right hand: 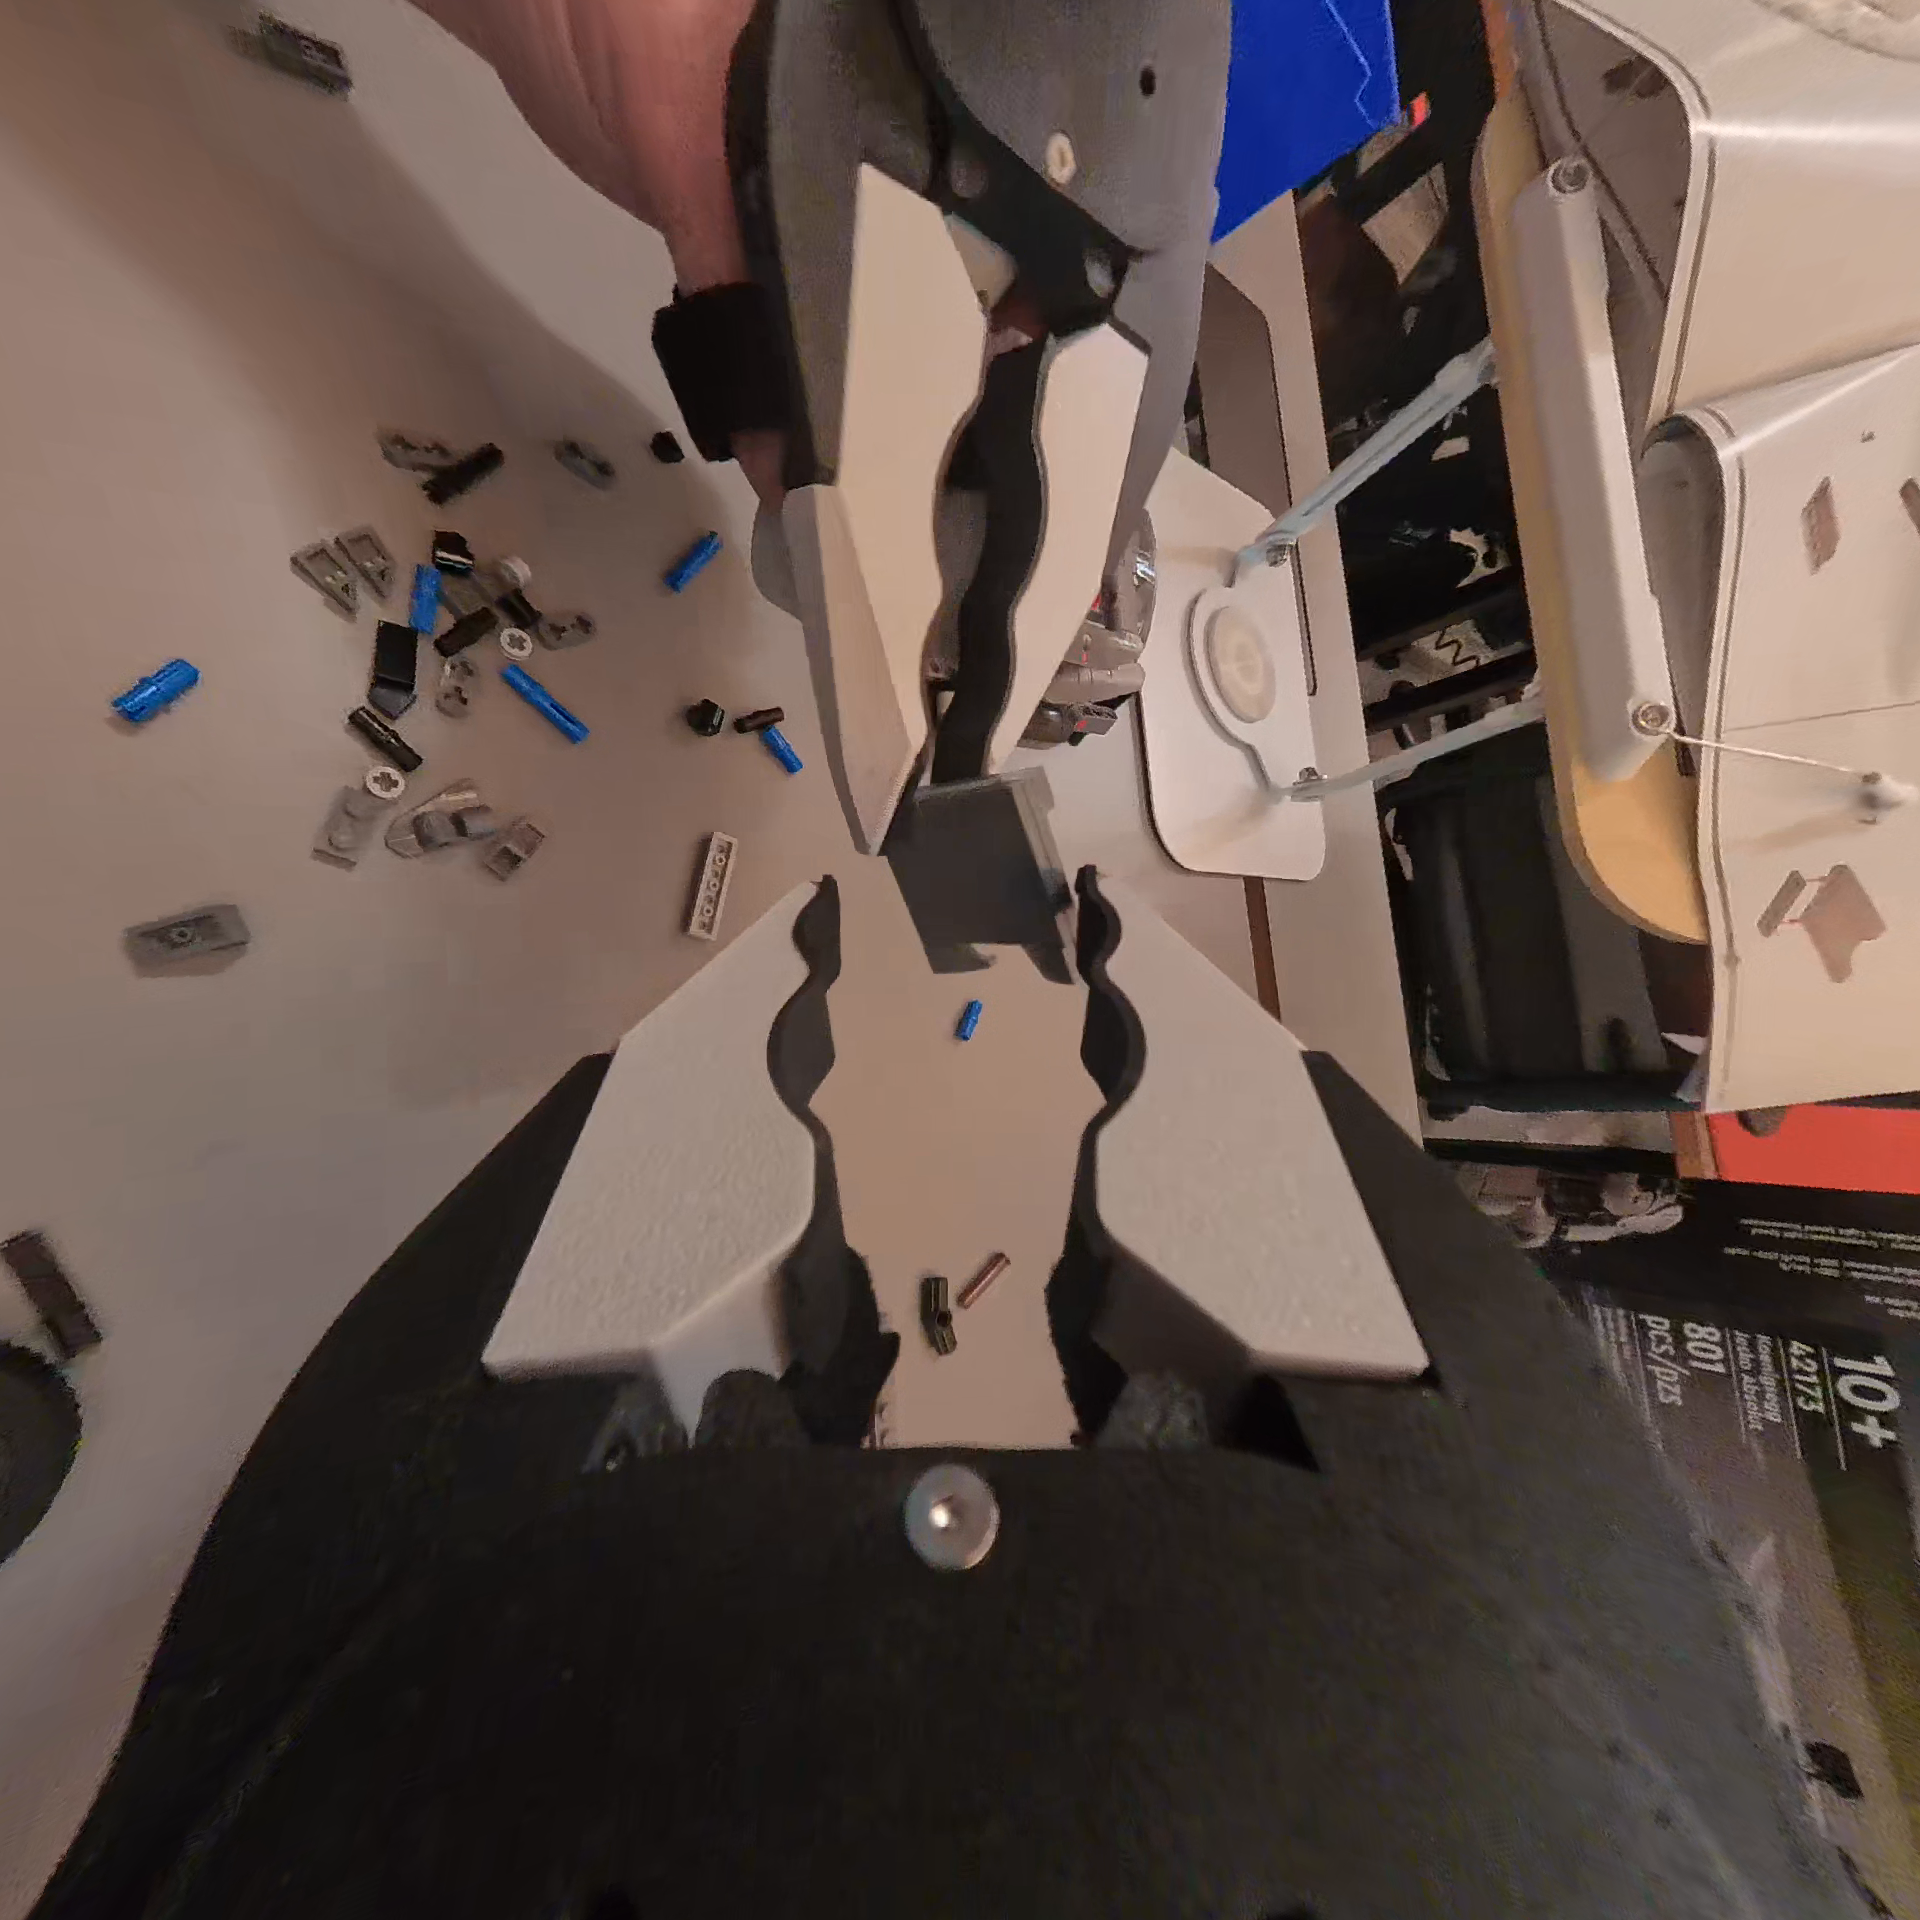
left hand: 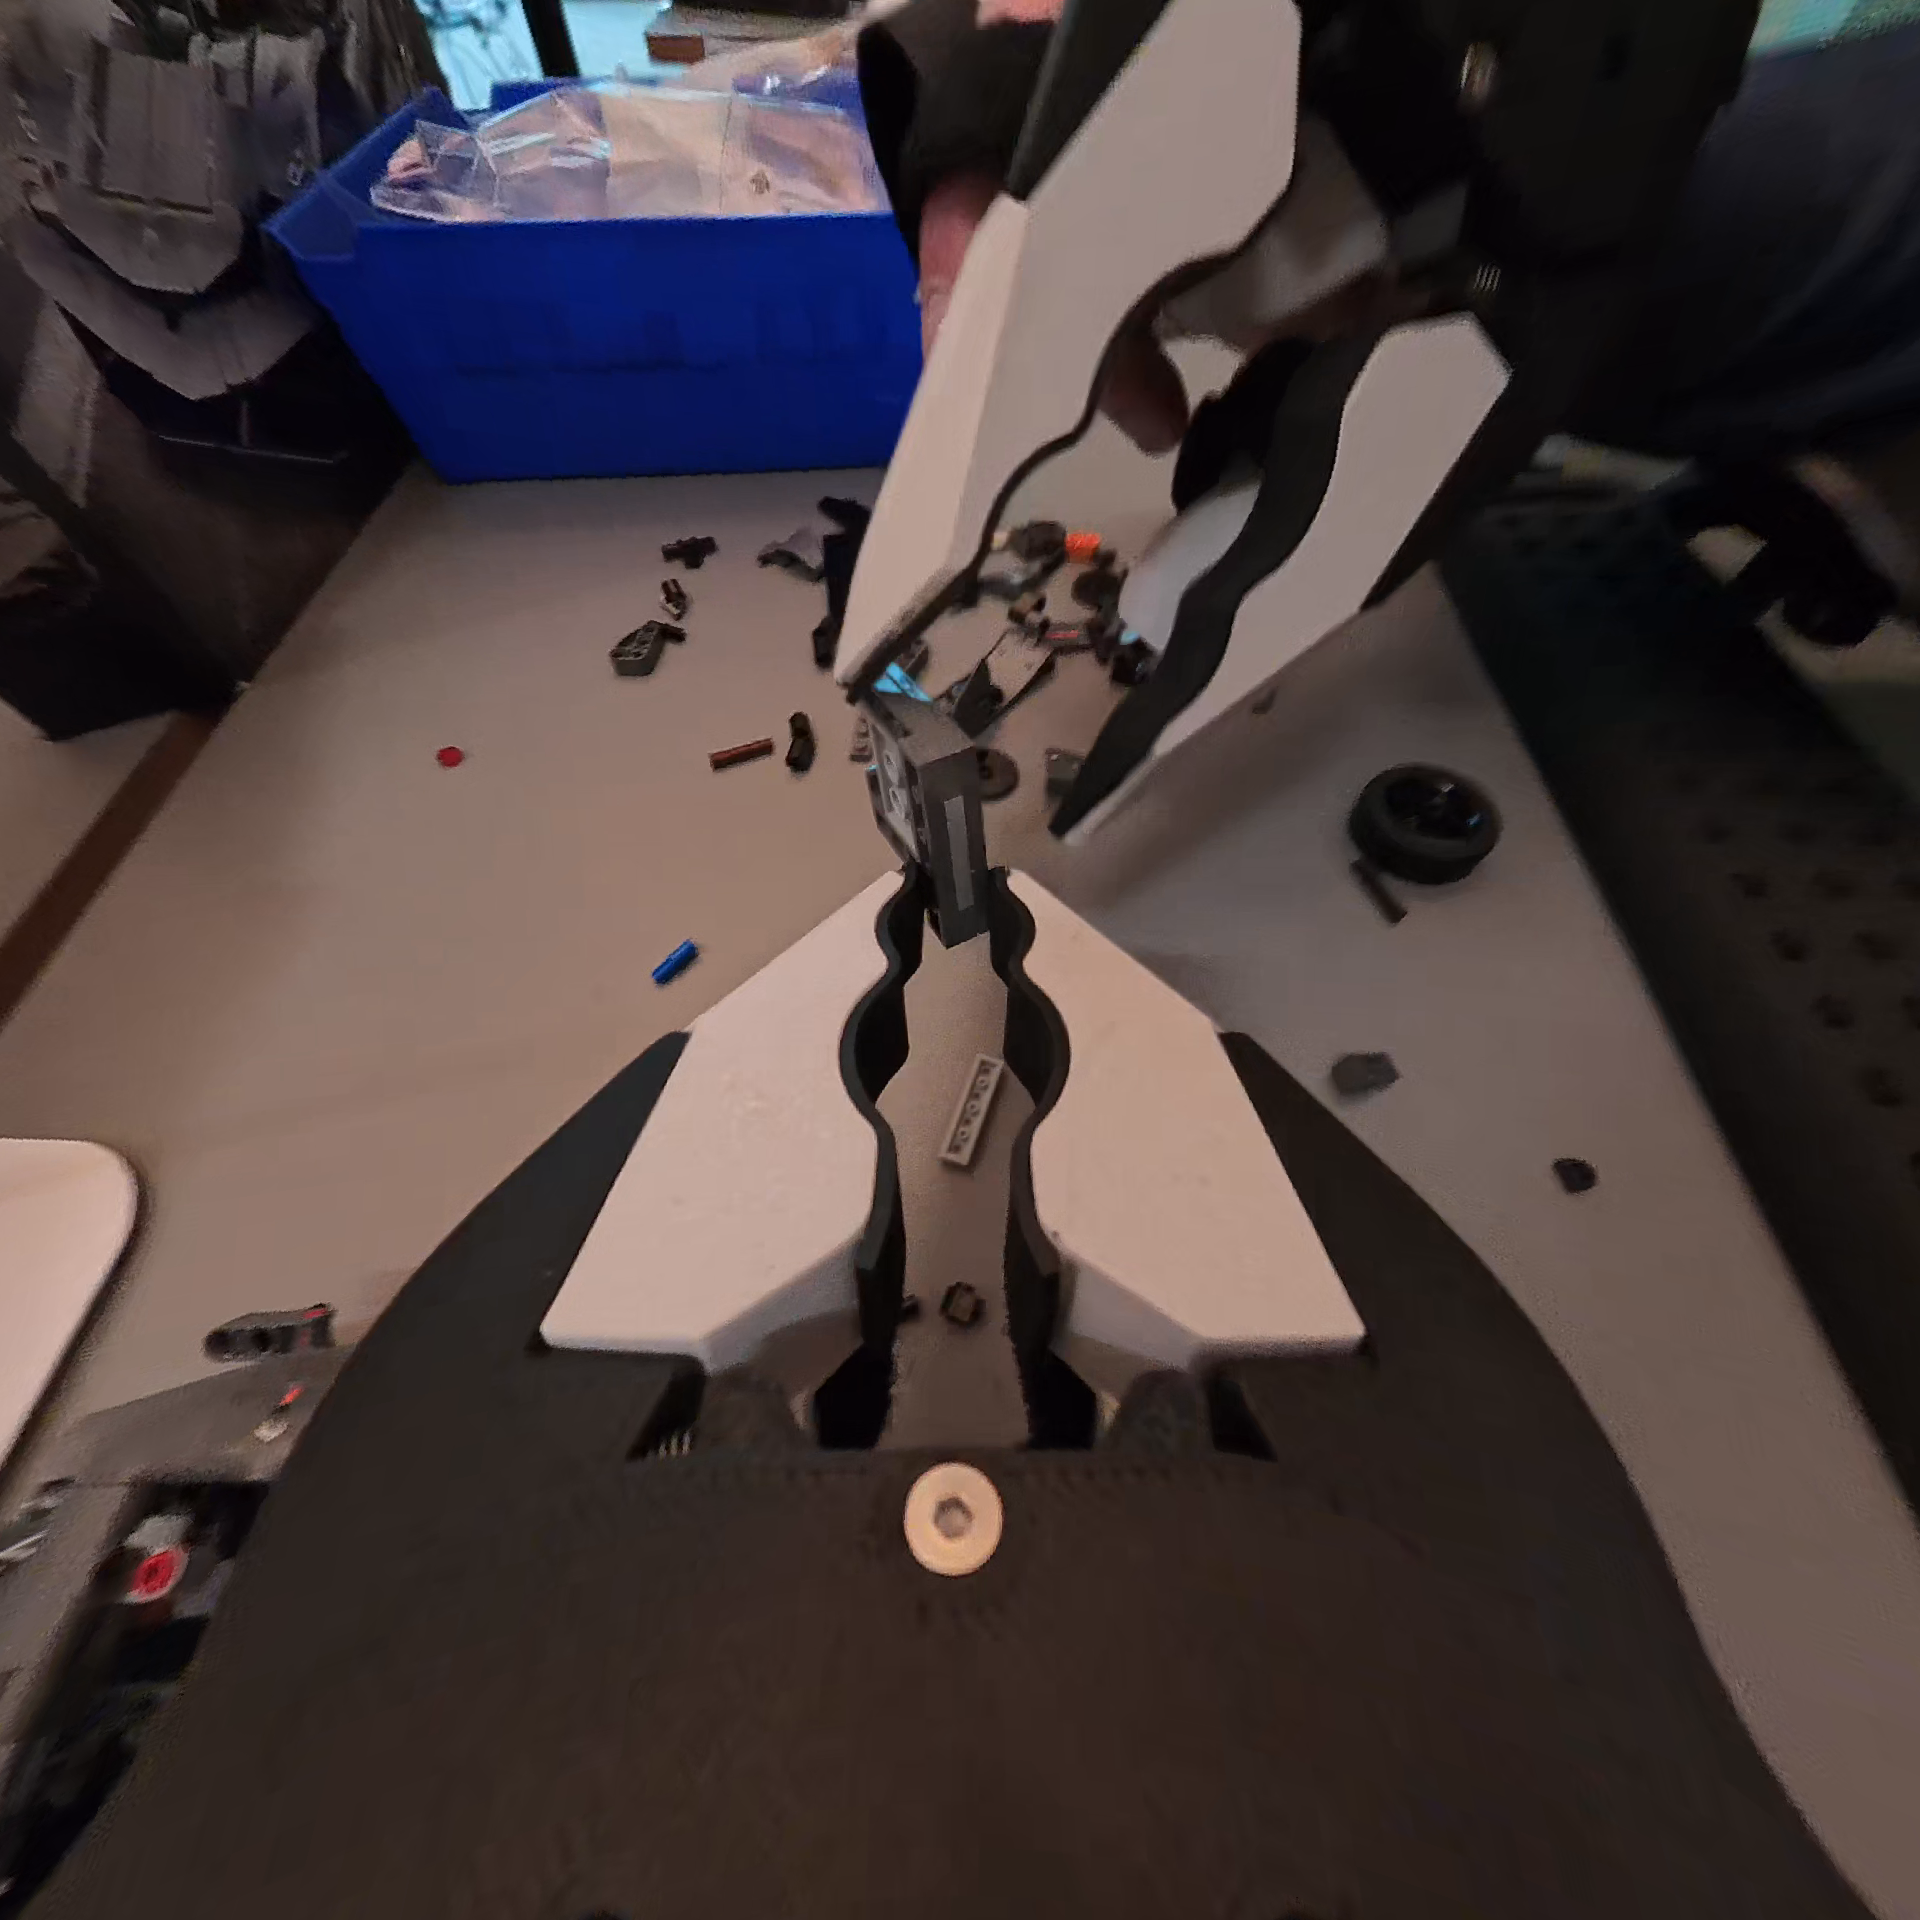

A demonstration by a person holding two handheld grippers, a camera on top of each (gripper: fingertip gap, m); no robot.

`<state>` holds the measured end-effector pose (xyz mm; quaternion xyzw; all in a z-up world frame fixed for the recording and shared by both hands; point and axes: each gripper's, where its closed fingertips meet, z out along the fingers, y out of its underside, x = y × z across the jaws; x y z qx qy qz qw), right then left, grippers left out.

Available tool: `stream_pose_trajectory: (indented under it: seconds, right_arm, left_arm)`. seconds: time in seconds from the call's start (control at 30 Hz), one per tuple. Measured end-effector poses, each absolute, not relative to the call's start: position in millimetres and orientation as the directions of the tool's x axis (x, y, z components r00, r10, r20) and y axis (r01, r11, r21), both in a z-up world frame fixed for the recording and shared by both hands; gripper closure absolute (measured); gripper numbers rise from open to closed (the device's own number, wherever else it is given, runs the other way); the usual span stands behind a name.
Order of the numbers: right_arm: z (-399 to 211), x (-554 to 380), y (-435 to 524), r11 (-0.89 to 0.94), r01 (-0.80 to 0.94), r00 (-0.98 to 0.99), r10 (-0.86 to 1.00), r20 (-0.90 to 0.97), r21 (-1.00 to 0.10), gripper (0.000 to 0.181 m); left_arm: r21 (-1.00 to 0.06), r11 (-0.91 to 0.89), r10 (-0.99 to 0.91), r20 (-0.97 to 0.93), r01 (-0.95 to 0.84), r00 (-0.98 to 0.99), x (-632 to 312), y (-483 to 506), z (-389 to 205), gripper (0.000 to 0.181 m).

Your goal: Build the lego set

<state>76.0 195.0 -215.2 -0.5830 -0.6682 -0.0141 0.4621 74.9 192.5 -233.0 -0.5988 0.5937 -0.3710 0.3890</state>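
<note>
Left hand-held gripper (left hand: 954, 902) is nearly closed, its tips pinching the lower end of a dark grey brick assembly (left hand: 930, 805) held up above the tabletop (left hand: 364, 935). Right hand-held gripper (right hand: 954, 883) has its jaws spread wide, holding nothing; in its own view the assembly (right hand: 977, 883) sits between its tips, near the right one, contact unclear. In the left view one right fingertip (left hand: 862, 675) meets the assembly's top end. Loose pieces scattered on the tabletop: a blue pin (left hand: 673, 961), a light grey plate (left hand: 971, 1110), a black tyre (left hand: 1423, 821), a red stud (left hand: 449, 756). Blue bin (left hand: 623, 343) with clear bags at the back. A printed box (right hand: 1745, 1351) lies at the right edge.
</note>
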Motion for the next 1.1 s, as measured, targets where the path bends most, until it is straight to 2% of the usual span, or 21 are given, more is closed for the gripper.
stream_pose_trajectory:
  seconds: [0.23, 0.3, 0.77, 0.97, 1.1]
  right_arm:
    - [-222.8, 76.8, 190.6, 0.339, 0.818, 0.05, 0.763, 0.645, -0.464, 0.166]
    - [-227.3, 76.2, 186.6, 0.345, 0.818, 0.028, 0.775, 0.631, -0.46, 0.172]
    - [-244.6, 78.5, 181.1, 0.369, 0.867, -0.071, 0.757, 0.65, -0.335, 0.174]
    - [-229.8, 79.8, 183.6, 0.328, 0.836, 0.022, 0.781, 0.624, -0.44, 0.174]
    - [-223.7, 78.8, 181.9, 0.319, 0.807, 0.047, 0.804, 0.593, -0.497, 0.174]
  left_arm:
    - [-0.757, 0.232, -0.956, -0.293, -0.611, -0.001, 79.0, 191.1, -254.2, 0.172]
    - [-0.735, 0.252, -0.95, -0.313, -0.63, -0.015, 79.3, 189.9, -257.0, 0.172]
    - [-0.553, 0.399, -0.86, -0.503, -0.731, -0.089, 79.4, 190.3, -266.6, 0.173]
    - [-0.611, 0.405, -0.847, -0.531, -0.68, -0.027, 80.9, 195.1, -251.2, 0.17]
    - [-0.614, 0.417, -0.835, -0.55, -0.671, -0.016, 80.4, 196.3, -247.6, 0.173]
